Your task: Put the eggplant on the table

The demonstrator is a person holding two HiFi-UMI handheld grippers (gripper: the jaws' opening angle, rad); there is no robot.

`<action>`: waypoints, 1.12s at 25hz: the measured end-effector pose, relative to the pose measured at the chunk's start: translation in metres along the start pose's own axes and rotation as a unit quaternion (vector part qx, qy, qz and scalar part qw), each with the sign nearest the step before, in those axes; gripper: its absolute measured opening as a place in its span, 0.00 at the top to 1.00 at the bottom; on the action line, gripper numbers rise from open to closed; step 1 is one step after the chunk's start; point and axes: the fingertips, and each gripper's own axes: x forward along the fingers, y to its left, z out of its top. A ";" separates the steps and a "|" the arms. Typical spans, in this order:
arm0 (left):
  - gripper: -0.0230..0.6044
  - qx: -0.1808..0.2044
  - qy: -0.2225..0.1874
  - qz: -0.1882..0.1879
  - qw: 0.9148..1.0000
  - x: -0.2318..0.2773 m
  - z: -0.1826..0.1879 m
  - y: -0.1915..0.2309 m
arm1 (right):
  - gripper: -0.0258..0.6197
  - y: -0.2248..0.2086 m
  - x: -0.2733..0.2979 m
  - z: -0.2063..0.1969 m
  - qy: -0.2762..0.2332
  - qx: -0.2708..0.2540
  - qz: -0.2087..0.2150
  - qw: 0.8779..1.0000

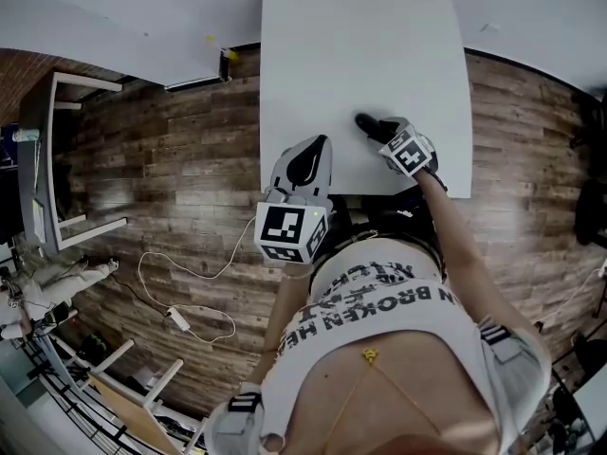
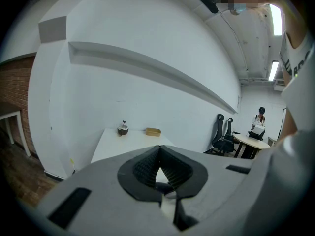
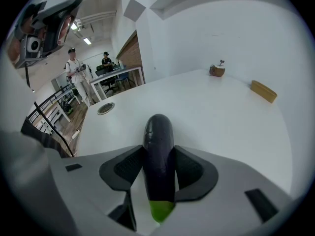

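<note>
— What stands by the white wall [image 3: 221, 28]?
— A small brown pot [image 3: 216, 70], with a wooden tray [image 3: 263, 91] near it.
— And on the plank floor [image 1: 161, 159]?
— A white cable [image 1: 177, 318] lies in loops. Two black office chairs [image 2: 220, 132] stand by the wall.
</note>
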 end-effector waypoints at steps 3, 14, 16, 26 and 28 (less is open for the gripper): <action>0.95 -0.001 0.000 0.001 1.000 -0.002 -0.001 0.000 | 0.65 0.001 -0.001 0.000 0.000 0.000 0.001 1.000; 0.95 -0.002 -0.001 0.001 1.000 -0.007 -0.002 0.002 | 0.65 0.004 0.000 0.001 -0.001 0.000 -0.002 1.000; 0.95 -0.002 -0.001 0.001 1.000 -0.006 -0.003 0.002 | 0.65 0.004 0.001 0.001 -0.001 0.001 -0.002 1.000; 0.95 -0.001 -0.003 0.002 1.000 -0.006 -0.001 0.000 | 0.65 0.002 -0.003 -0.001 0.002 0.003 0.001 1.000; 0.95 0.000 -0.003 0.002 1.000 -0.006 -0.001 -0.001 | 0.64 0.003 -0.004 -0.001 -0.001 0.003 0.007 1.000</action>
